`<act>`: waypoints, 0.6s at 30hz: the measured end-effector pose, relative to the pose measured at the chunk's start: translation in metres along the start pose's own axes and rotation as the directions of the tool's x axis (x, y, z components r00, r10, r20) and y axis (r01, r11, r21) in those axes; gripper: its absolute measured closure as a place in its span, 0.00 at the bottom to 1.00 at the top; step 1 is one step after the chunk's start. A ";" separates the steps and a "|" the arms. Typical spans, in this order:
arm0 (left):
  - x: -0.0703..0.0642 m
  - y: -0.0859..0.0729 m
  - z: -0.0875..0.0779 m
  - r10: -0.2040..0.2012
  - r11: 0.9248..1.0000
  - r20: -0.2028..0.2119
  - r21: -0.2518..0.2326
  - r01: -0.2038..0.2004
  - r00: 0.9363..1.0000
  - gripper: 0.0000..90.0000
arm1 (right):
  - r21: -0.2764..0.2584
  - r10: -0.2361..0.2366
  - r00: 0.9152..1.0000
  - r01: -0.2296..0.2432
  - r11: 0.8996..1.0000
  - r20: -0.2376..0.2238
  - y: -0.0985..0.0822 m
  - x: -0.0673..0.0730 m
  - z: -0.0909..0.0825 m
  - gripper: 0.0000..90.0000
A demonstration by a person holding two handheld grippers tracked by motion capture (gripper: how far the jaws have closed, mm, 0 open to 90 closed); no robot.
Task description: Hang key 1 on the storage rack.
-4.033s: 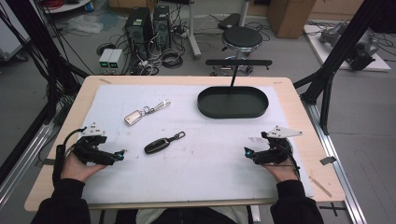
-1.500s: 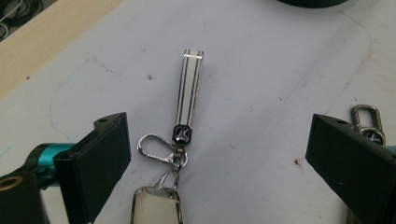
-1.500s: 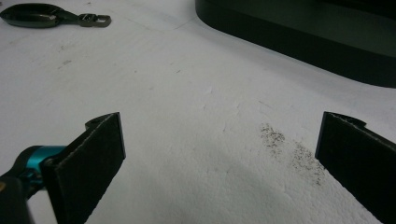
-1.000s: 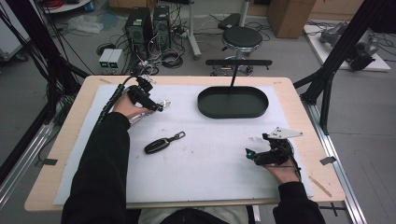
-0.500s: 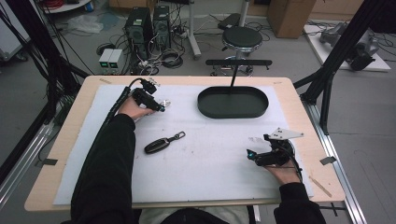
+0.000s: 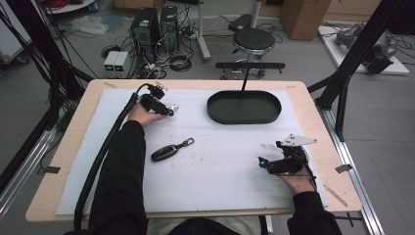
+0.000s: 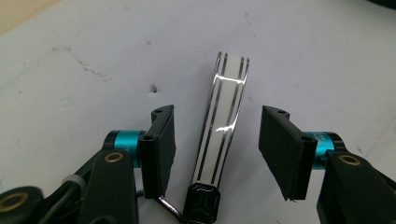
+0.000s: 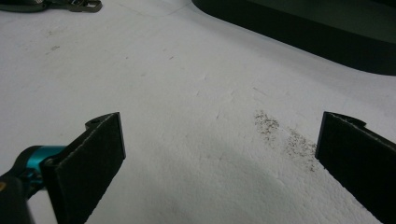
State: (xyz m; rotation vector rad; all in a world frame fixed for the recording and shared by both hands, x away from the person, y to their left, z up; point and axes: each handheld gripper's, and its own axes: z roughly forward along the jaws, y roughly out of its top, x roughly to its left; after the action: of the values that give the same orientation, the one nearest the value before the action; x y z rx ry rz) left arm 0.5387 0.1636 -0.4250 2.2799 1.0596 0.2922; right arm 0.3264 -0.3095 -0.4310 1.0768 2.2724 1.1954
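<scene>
White foam matting covers the wooden desk (image 6: 318,105), with computer towers, cables and a stool on the floor beyond its far edge. Nearest the person, the right gripper (image 6: 266,165) rests on the mat at the near right, its jaws spread wide over bare, scuffed foam and holding nothing. Further in, toward the middle, a black key fob (image 6: 171,150) with a metal clip lies at a slant, untouched. Beyond that, at the far left, the left gripper (image 7: 215,154) is reached out over a silver-and-white striped key fob (image 7: 222,119); its jaws stand apart, one on each side of the fob, not yet touching it. The fob's long axis runs straight away from the gripper, between the jaws, so closing them would likely pinch it across its narrow width. A dark oval tray (image 6: 243,108) sits at the far centre, to the right of this gripper and well apart from it.
</scene>
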 end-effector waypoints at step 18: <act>-0.013 0.001 0.003 0.080 0.997 -0.087 0.028 -0.078 0.993 0.83 | 0.004 -0.004 1.000 0.004 1.000 0.001 0.000 -0.001 0.000 0.01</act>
State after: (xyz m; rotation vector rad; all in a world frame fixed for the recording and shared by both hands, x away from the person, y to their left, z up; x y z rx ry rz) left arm 0.5324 0.1523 -0.4255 2.3534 1.0234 0.4170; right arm 0.3269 -0.3097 -0.4314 1.0733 2.2762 1.1886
